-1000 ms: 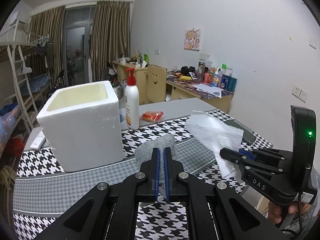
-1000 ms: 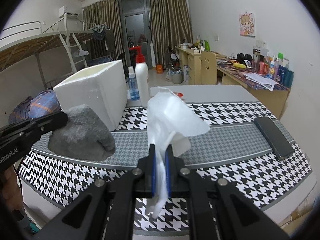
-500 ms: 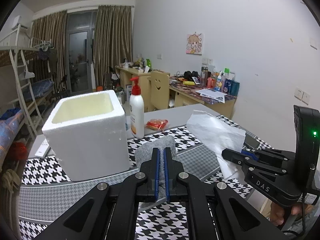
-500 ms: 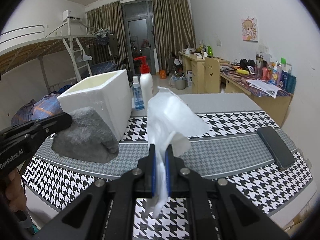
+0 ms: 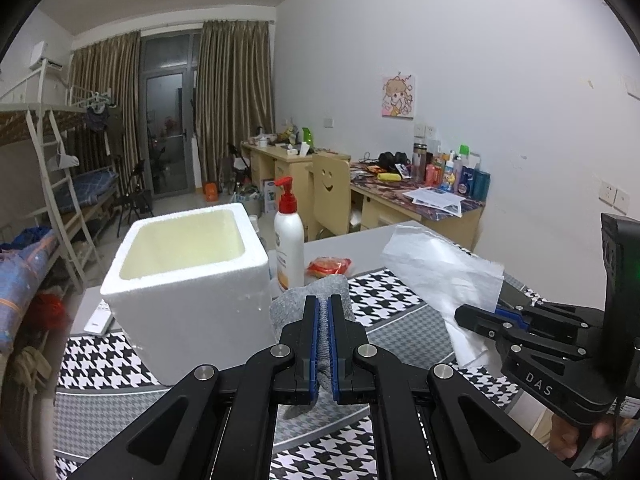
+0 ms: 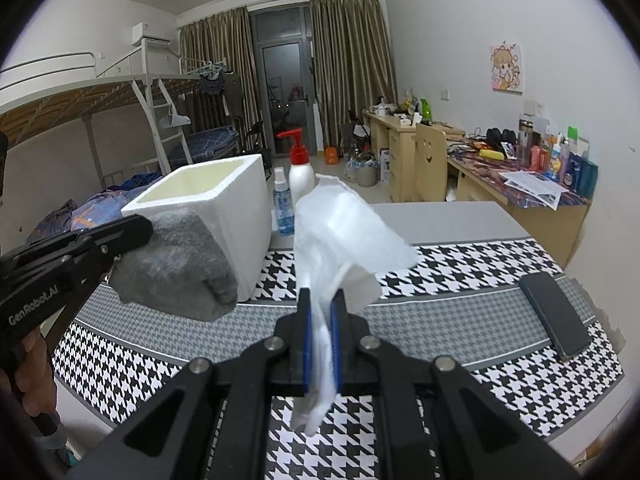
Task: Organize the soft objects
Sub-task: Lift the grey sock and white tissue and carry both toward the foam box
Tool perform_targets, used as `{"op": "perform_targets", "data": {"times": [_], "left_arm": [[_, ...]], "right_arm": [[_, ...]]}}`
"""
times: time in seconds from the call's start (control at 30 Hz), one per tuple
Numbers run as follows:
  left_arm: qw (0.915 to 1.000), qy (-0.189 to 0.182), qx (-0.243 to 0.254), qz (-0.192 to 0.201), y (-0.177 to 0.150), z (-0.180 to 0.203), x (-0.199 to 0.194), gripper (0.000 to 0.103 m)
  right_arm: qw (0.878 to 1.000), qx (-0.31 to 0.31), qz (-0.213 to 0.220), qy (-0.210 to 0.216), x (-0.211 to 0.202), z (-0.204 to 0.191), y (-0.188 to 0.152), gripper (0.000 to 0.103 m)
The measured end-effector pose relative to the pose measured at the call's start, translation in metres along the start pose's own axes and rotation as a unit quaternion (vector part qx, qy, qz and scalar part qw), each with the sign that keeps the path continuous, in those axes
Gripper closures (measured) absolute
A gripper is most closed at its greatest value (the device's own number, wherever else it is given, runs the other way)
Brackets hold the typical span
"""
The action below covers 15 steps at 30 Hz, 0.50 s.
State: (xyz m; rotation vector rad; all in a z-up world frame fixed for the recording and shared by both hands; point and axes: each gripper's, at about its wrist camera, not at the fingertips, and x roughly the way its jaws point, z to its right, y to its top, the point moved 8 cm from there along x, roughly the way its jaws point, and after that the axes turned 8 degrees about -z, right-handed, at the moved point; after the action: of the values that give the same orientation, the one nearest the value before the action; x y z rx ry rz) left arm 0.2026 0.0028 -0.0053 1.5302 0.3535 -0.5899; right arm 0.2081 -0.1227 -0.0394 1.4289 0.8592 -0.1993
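Left wrist view shows the left tongs (image 5: pixel 324 308) closed tightly on a grey cloth (image 5: pixel 308 300), held above the surface (image 5: pixel 400 332) just beside the white foam box (image 5: pixel 188 280). Right wrist view shows the right tongs (image 6: pixel 320 312) closed on a white tissue (image 6: pixel 344 232), which stands up over the tips and also hangs below them. I judge the step is the carrying of both soft things to the box, which looks empty. The next move needs each item lifted over the rim and then released inside. On the houndstooth cover lie a dark phone (image 6: pixel 554 314), a pump bottle (image 5: pixel 289 240) and a red packet (image 5: pixel 329 267). Behind are a bunk bed (image 6: pixel 100 104), curtains and cluttered desks.
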Motion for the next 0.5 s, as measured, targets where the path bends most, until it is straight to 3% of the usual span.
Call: {"op": "perform_targets", "data": {"times": [0.5], "left_arm": [[0.9999,0.003,0.008,0.006,0.016,-0.003,0.004,0.098]], "right_arm": [[1.000,-0.007,0.017,-0.002,0.000,-0.005,0.021,0.092]]}}
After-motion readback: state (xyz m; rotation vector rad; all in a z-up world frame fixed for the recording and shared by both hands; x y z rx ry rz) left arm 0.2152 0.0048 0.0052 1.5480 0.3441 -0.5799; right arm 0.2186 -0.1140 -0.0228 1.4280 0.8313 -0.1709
